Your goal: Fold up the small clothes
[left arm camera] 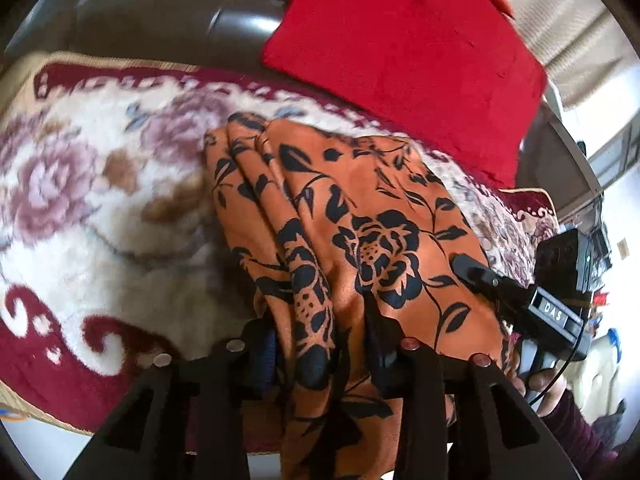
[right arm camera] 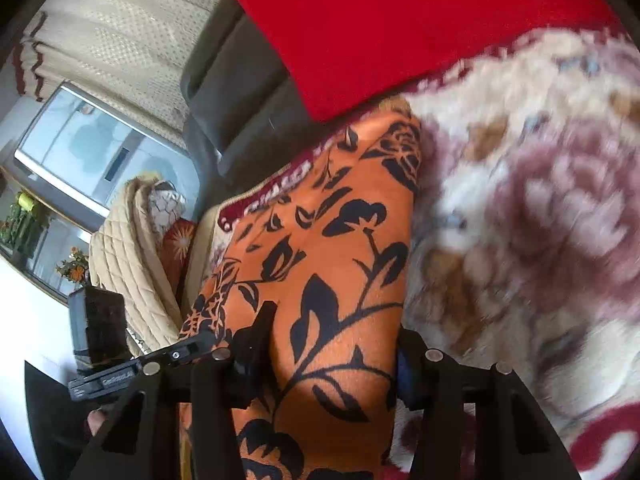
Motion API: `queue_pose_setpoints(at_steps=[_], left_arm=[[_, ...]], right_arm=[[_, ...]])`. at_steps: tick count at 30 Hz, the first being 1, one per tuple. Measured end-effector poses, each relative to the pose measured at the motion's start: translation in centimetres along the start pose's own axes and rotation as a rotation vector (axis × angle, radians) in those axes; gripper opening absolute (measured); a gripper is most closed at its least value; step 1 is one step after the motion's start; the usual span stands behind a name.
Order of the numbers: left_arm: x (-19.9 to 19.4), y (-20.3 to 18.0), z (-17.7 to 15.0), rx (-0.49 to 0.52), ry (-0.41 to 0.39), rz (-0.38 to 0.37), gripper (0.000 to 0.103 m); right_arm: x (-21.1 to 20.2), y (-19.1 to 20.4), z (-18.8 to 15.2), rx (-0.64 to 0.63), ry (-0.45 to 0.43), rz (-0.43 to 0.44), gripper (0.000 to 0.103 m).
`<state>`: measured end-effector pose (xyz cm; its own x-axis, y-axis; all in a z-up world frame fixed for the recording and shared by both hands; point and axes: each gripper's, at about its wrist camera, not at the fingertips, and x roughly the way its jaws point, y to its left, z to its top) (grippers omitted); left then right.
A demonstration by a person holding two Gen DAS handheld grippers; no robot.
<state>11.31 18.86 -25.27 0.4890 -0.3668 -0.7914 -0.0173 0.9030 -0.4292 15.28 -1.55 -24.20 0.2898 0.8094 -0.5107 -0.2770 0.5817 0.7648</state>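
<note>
Item 1. Left gripper [left arm camera: 320, 344], black two-finger tongs, bottom centre of the left wrist view: its fingers stand either side of a gathered bunch of cloth and appear clamped on it, the cloth filling the gap between them.

Item 2. Right gripper [right arm camera: 332, 348], black two-finger tongs, bottom centre of the right wrist view: the same cloth runs between its fingers and fills the gap; the pads appear to press on it. This gripper also shows at the right edge of the left wrist view, its tip resting against the cloth.

Item 3. Orange fabric garment with black flower-and-leaf print [left arm camera: 360, 208]: centre of both views, bunched into long folds in the left wrist view and spread flatter in the right, lying on the blanket and lifted at the near end into both tongs.

Item 4. Plush cream blanket with mauve roses and dark red border [left arm camera: 100, 184]: beneath the garment, filling the left of the left wrist view and the right of the right wrist view, blurred.

Item 5. Red square cushion [left arm camera: 408, 56]: upper right of the left wrist view, beyond the garment.

Item 6. Dark sofa back [left arm camera: 168, 12]: upper left.

Item 7. Person's hand in dark red sleeve [left arm camera: 548, 388]: lower right, gripping the right tongs' handle.
</note>
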Motion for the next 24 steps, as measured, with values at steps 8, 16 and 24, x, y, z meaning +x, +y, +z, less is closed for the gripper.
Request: queue_pose_setpoints(at_steps=[8,16,24], left_arm=[[-0.3,-6.9,0.9,0.121,-0.031,0.033,0.038],[6.0,-14.5,1.2,0.256,0.018,0.115,0.038],[8.5,-16.2,-0.5,0.345,0.043,0.264,0.041]], right_arm=[[-6.8,-1.3,1.8,-0.076,-0.117,-0.063,0.053],[-11.7,-8.0,2.7,-0.003,-0.158,-0.152,0.053],[-10.4,-11.1,2.0,0.062,-0.103,-0.164,0.060]])
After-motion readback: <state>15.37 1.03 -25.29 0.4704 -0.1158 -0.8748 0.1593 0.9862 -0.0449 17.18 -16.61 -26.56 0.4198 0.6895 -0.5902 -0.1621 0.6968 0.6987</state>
